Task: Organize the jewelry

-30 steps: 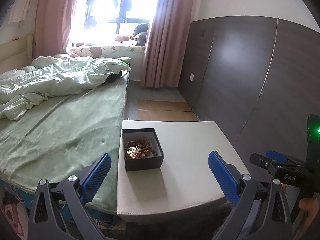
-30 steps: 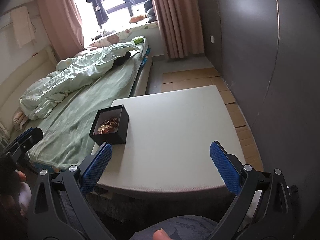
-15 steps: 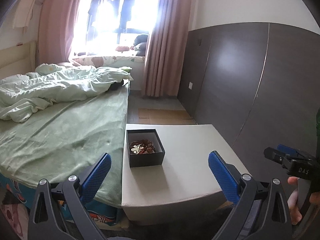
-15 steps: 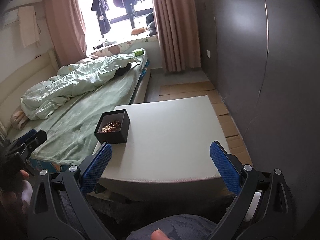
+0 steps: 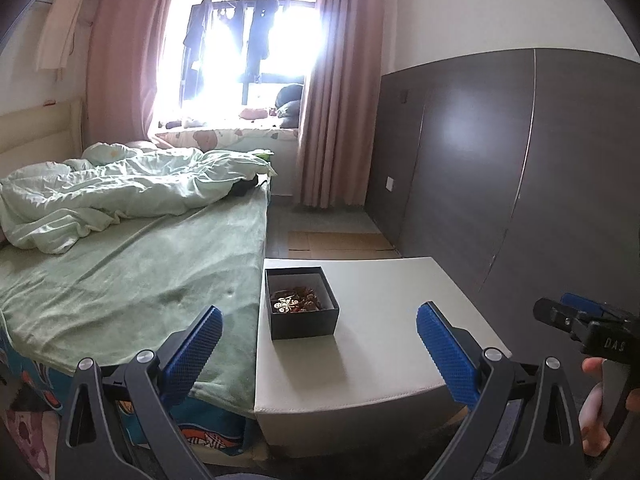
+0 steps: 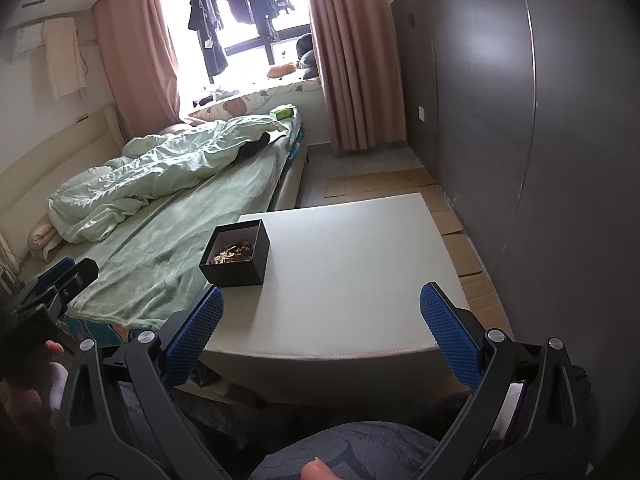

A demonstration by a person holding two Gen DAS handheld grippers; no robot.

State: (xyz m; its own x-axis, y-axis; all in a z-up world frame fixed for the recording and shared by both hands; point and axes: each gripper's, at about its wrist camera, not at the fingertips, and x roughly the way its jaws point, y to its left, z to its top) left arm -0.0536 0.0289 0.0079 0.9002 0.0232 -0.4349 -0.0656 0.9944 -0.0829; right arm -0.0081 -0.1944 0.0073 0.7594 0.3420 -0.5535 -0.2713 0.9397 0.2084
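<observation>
Black jewelry box (image 5: 301,302) hugs white table's (image 5: 384,356) left edge; left gripper (image 5: 318,348) and right gripper (image 6: 320,332) released.

Blk box (image 5: 303,306) w/ gold jewelry (image 5: 289,304), white table (image 5: 380,344), green bedsheet (image 5: 132,280), pink curtains (image 5: 336,120).

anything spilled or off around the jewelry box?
Nothing spilled. The black box sits upright and open near the white table's bed-side edge, slightly rotated to that edge. The jewelry is a tangled heap inside it, none on the tabletop. Both tools, left and right, are open and empty.
</observation>
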